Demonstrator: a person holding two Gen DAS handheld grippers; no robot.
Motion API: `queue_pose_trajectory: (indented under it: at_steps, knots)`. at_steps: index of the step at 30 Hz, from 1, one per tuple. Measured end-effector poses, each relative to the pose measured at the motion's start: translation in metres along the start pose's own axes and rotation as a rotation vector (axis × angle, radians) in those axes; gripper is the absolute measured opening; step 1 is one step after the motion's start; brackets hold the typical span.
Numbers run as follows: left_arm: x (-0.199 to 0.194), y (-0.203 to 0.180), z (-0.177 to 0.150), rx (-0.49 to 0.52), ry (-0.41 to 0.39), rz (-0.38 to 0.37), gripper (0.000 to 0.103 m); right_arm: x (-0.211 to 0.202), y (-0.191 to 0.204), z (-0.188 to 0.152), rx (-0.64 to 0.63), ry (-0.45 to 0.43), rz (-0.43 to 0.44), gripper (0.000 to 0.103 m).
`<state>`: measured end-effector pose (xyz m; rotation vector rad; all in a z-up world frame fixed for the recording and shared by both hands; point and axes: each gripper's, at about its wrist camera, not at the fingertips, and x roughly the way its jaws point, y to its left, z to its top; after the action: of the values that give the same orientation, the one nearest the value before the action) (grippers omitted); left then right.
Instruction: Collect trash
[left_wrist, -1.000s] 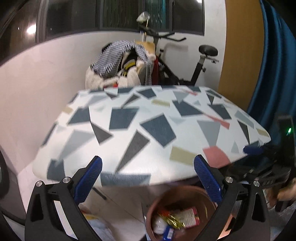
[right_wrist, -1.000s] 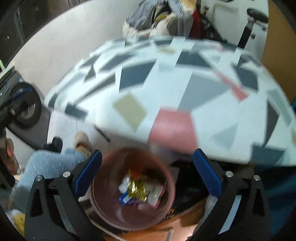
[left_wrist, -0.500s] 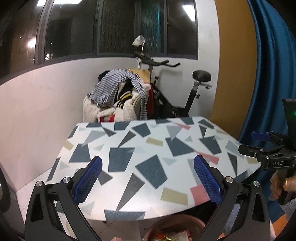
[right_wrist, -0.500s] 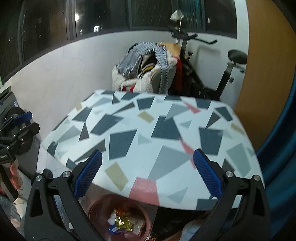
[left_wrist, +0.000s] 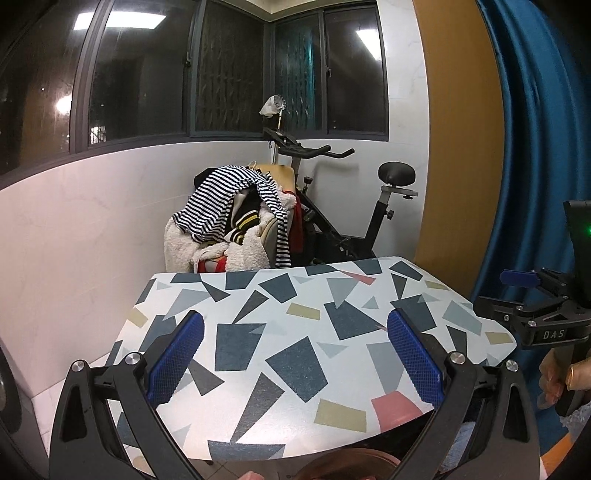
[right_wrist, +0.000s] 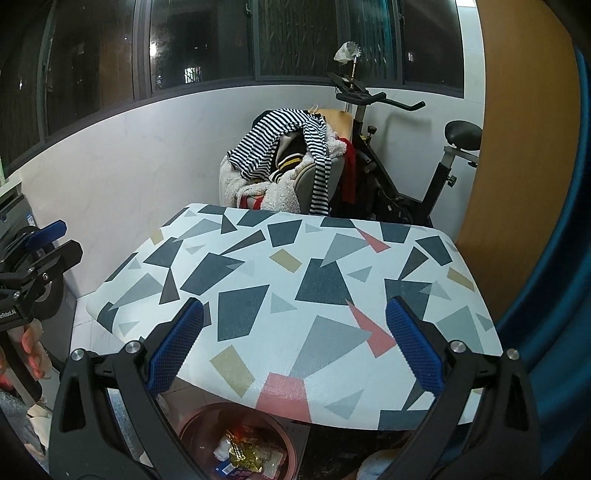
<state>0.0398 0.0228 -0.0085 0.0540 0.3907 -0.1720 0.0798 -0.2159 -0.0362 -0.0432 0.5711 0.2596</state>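
A brown-pink bin (right_wrist: 207, 424) stands on the floor under the near edge of the patterned table (right_wrist: 295, 277); wrappers (right_wrist: 247, 452), one gold foil, lie inside it. Only the bin's rim (left_wrist: 347, 469) shows in the left wrist view. My left gripper (left_wrist: 295, 354) is open with nothing between its blue pads, raised in front of the table (left_wrist: 295, 332). My right gripper (right_wrist: 295, 347) is open too, held above the bin and the table's near edge. Each gripper shows at the side of the other's view, held by a hand (left_wrist: 554, 376).
Behind the table a chair heaped with clothes (left_wrist: 236, 218) and an exercise bike (left_wrist: 354, 221) stand against the white wall. A blue curtain (left_wrist: 535, 147) hangs at the right. A wooden panel (right_wrist: 517, 129) is beside it. A dark appliance (right_wrist: 22, 258) is at the left.
Both grippers have risen and tilted up from the bin to face the table top and the room. The bin has slid toward the bottom of both views. Both stayed open.
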Motion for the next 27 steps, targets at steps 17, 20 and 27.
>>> queue_pose_trajectory:
  at_steps: [17, 20, 27]
  knots:
    - [0.0022, -0.0003, -0.0033, -0.009, 0.037, -0.001, 0.097, -0.0011, -0.0008, 0.0000, -0.003, 0.000, 0.005, 0.097]
    - [0.0017, -0.0008, -0.0039, -0.006, 0.036, 0.002, 0.097, -0.0037, 0.0004, -0.0008, -0.003, 0.000, 0.005, 0.097]
    - [0.0016, -0.0002, -0.0061, 0.005, 0.042, 0.018, 0.097, -0.0037, 0.0061, -0.0028, -0.004, -0.003, 0.003, 0.097]
